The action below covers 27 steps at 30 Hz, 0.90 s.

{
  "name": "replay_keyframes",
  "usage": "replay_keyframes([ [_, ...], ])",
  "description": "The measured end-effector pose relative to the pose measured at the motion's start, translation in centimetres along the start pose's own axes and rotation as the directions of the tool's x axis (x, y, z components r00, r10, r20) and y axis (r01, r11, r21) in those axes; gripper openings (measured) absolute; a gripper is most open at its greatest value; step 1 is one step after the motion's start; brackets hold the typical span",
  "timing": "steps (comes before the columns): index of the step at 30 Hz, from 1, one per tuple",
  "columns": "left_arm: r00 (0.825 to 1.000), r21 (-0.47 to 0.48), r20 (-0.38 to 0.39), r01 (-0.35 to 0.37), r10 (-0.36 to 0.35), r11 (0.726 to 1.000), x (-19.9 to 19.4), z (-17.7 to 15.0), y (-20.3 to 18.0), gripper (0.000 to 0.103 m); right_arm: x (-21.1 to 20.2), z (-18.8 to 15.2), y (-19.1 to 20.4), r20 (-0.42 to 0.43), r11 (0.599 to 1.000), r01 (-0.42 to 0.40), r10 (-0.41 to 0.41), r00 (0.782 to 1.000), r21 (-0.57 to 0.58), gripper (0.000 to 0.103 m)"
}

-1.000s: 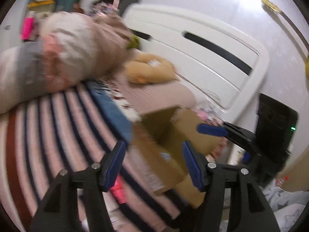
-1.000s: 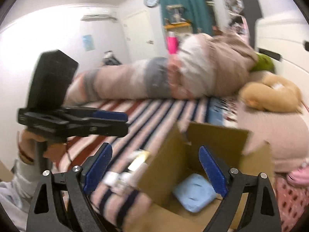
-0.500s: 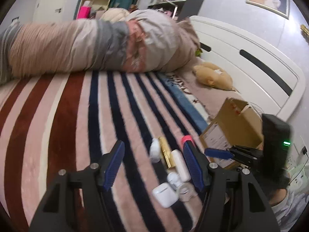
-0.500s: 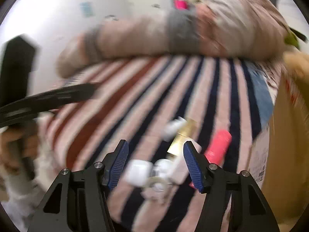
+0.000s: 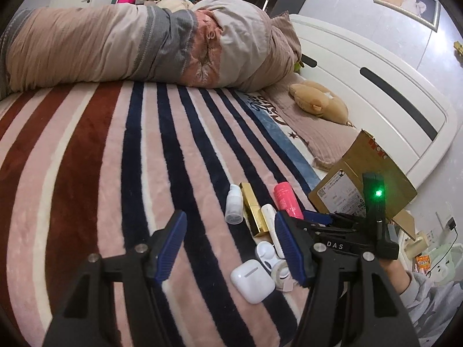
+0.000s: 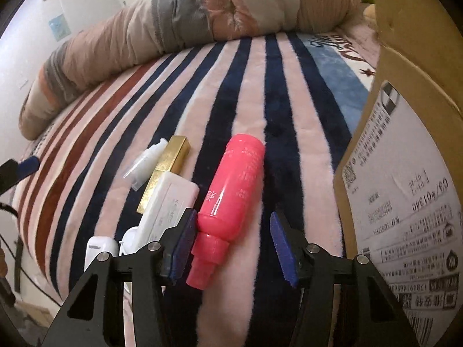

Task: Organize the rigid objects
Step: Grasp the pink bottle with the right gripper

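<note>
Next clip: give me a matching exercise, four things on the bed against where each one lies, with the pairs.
Things:
1. pink bottle
2. gold box
3. earbud case
4. cardboard box

Places:
A. nearest the left camera, between the left gripper's fingers in its view
B. at the right edge of the right view
C. between the small white bottle and the white tube
D. just ahead of the open right gripper, cap toward it

Pairs: 1-D, 2-C, 3-A, 4-B
</note>
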<state>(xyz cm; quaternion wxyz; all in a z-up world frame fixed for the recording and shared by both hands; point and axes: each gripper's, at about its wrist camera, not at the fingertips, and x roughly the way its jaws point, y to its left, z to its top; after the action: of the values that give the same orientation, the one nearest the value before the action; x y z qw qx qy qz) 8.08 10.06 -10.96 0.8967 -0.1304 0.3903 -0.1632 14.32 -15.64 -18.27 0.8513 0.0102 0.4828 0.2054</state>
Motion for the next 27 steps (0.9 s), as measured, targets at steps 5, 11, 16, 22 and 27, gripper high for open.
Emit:
replay_keyframes([
  [5, 1.000, 0.004, -0.008, 0.004, -0.004, 1.000, 0.1, 0.1, 0.0, 0.060, 1.4, 1.8, 0.2, 0.011, 0.999, 0.030, -0.030, 0.999, 0.032, 0.046],
  [11, 1.000, -0.011, -0.019, 0.021, -0.021, 1.000, 0.3, 0.3, 0.2, 0.060, 1.4, 2.3, 1.8, 0.028, 0.995, 0.082, -0.080, 0.996, -0.057, 0.029],
  [16, 0.993, -0.024, -0.014, 0.113, -0.113, 0.993, 0.1, 0.9, -0.5, 0.060, -1.9, 2.3, 4.2, 0.105, 0.986, 0.022, -0.005, 0.995, -0.164, 0.028],
  [22, 0.963, 0.017, 0.004, 0.268, -0.268, 0.963, -0.9, 3.2, -4.1, 0.060, -7.8, 2.7, 7.7, 0.186, 0.947, -0.110, 0.171, 0.967, -0.302, 0.027],
  [27, 0.945, 0.119, 0.024, 0.320, -0.325, 0.940, -2.3, 5.3, -8.9, 0.053, -13.0, 2.6, 8.6, 0.231, 0.912, -0.183, 0.280, 0.932, -0.368, 0.027],
])
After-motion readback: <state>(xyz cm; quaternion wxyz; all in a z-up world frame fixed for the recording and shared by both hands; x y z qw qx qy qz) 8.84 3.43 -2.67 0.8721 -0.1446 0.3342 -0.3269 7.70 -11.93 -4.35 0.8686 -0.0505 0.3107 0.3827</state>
